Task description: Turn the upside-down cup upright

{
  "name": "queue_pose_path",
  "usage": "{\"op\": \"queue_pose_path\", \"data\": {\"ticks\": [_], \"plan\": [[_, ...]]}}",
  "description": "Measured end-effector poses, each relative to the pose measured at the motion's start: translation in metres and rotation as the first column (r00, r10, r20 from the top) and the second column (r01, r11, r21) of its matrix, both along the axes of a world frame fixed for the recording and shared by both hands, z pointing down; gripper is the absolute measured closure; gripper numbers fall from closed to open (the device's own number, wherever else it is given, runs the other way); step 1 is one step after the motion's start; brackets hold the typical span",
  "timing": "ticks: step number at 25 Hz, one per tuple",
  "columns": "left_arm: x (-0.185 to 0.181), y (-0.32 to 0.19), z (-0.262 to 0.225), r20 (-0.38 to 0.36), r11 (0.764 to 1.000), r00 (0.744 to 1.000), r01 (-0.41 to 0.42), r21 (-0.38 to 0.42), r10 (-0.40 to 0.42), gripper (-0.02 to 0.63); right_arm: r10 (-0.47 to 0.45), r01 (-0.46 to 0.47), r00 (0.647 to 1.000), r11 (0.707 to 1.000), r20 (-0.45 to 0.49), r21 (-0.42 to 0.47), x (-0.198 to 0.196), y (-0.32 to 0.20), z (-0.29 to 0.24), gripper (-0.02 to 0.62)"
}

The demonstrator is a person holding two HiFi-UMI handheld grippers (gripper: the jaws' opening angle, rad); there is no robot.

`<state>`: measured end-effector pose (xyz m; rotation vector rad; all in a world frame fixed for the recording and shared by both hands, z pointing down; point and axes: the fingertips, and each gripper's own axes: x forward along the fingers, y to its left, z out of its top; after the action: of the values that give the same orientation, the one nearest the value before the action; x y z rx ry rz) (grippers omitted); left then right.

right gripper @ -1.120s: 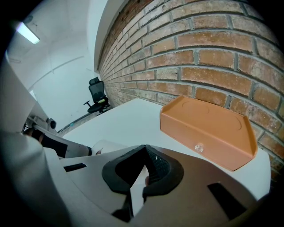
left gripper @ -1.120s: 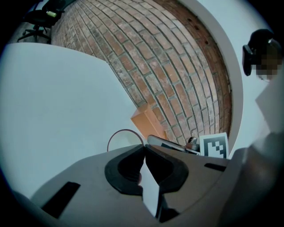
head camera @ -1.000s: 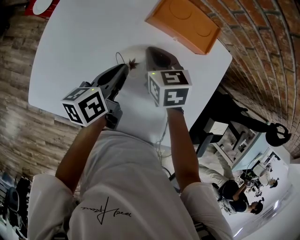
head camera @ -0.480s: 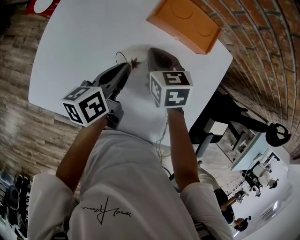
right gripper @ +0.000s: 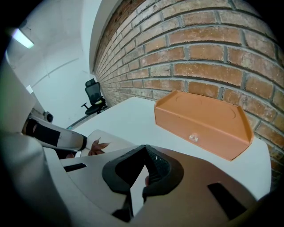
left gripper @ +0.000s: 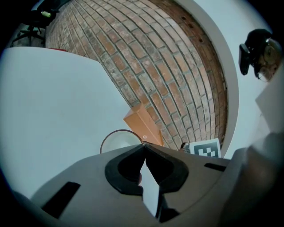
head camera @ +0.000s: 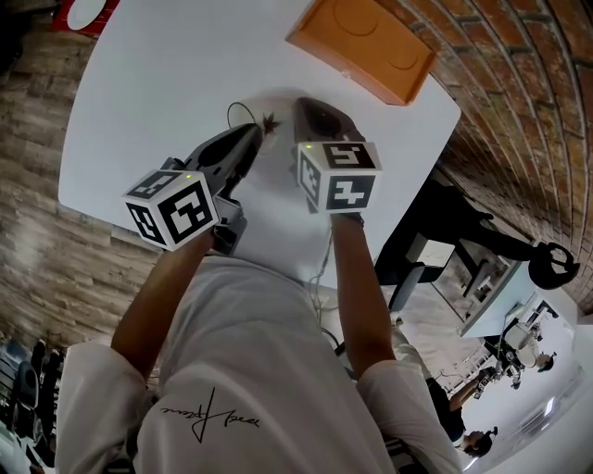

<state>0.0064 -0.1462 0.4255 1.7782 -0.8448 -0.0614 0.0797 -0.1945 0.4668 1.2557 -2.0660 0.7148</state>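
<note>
A white cup (head camera: 271, 141) with a brown leaf print hangs tilted between my two grippers over the white table (head camera: 167, 83). Its thin dark rim shows as a ring in the left gripper view, cup (left gripper: 116, 142), just beyond the jaw tips. My left gripper (head camera: 252, 130) (left gripper: 144, 144) has its jaws together at the right end of that rim and appears shut on it. In the right gripper view the cup (right gripper: 104, 139) lies left of my right gripper (right gripper: 144, 147), whose jaws are shut with nothing between them. The right gripper (head camera: 310, 104) sits just right of the cup.
An orange box (head camera: 366, 46) (right gripper: 204, 122) stands at the table's far edge, against a brick wall (right gripper: 208, 53). A red item (head camera: 83, 11) lies at the far left corner. The table's near edge is close to my body. An office chair (right gripper: 94, 95) stands beyond the table.
</note>
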Motion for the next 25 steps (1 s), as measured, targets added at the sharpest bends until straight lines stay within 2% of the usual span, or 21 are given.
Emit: {"op": "queue_pose_path", "data": {"ticks": [8,16,25], "plan": [[-0.005,-0.003,-0.003,0.021,1.000,1.000,-0.014,0.006,0.013,0.598,0.005,-0.005,1.000,1.000,0.020,-0.003,-0.004,0.000,0.001,0.575],[0.010,-0.006,-0.007,0.062,0.997,0.996,-0.067,0.040,0.064,0.598,0.015,-0.015,0.999,1.000,0.029,-0.012,0.010,0.000,0.004,0.575],[0.014,-0.010,-0.009,0.074,0.995,0.994,-0.081,0.060,0.076,0.598,0.015,-0.015,0.999,1.000,0.033,-0.015,0.011,-0.002,0.006,0.575]]}}
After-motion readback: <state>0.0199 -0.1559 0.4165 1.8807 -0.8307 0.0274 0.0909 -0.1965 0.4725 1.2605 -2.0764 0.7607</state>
